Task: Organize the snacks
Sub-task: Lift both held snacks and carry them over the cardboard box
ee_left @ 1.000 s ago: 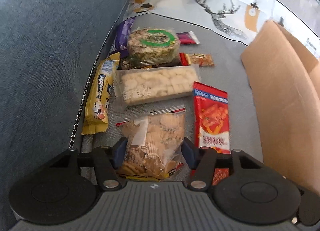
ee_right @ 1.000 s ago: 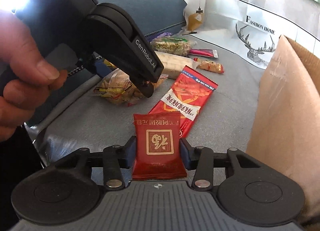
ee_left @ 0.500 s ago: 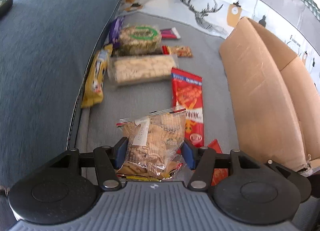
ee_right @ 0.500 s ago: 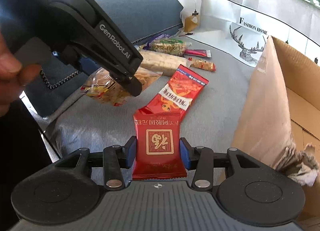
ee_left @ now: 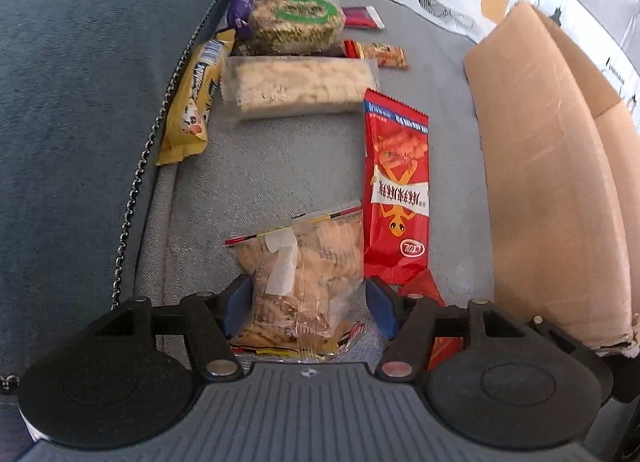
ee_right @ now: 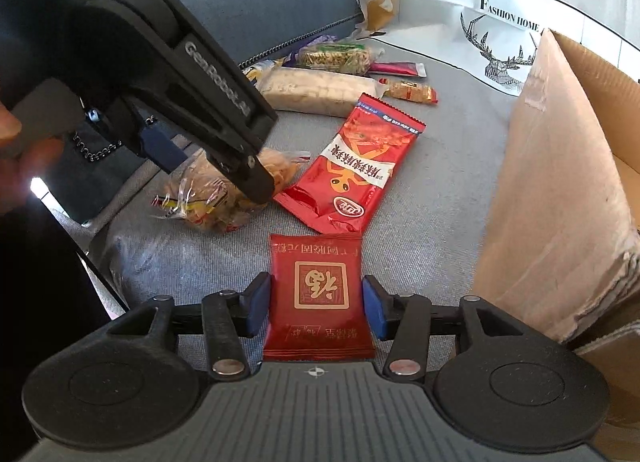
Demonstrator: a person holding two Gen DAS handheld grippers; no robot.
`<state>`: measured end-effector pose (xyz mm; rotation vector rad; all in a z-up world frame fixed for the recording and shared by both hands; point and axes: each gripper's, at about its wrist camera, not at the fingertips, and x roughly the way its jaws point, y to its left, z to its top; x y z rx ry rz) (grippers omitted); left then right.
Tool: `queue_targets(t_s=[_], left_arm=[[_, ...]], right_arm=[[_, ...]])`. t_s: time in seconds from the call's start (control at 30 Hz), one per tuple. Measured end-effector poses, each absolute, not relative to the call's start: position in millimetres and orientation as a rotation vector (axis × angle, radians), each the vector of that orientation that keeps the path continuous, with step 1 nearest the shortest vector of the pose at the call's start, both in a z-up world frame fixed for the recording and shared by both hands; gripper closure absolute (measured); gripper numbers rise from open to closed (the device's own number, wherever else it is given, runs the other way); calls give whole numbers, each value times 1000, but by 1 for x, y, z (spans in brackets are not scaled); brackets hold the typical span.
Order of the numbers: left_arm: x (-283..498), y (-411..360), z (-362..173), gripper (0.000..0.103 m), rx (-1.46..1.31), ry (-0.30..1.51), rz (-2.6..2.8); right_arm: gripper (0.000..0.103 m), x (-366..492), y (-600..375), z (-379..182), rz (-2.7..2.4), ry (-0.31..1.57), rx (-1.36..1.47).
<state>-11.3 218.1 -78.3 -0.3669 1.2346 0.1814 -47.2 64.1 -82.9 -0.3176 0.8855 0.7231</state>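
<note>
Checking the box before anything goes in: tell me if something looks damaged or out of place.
The cardboard box is damaged: the lower corner of its near wall is torn and frayed, with crumpled paper showing. The snacks, including the long red packet, lie scattered on the sofa seat but look intact.

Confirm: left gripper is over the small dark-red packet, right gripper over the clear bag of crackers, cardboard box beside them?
Swapped. The left wrist view shows the left gripper around the clear bag of crackers; the right gripper straddles the small dark-red packet. The cardboard box is beside them.

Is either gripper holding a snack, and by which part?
No firm hold. Both jaws have just been opening; clear biscuit bag lies between left gripper's, small red packet between right gripper's.
</note>
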Motion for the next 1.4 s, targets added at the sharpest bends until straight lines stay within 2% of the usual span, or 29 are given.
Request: queue_targets(t_s=[0.23, 0.5, 0.77, 0.97, 1.17, 1.4], left_arm=[[-7, 215, -83, 35, -343, 1255, 182], [-11, 212, -74, 48, -317, 1213, 158], [-33, 212, -48, 50, -360, 1056, 92], [-55, 198, -21, 50, -314, 857, 41], [-75, 192, -2, 50, -312, 661, 8], [-85, 192, 8, 50, -347, 553, -22]], right_arm=[[52, -46, 64, -82, 725, 887, -314], [56, -48, 61, -75, 728, 856, -327], [57, -64, 51, -43, 721, 719, -316], [57, -80, 32, -2, 695, 602, -277], [57, -92, -4, 47, 638, 482, -220], [57, -77, -66, 81, 507, 347, -139]])
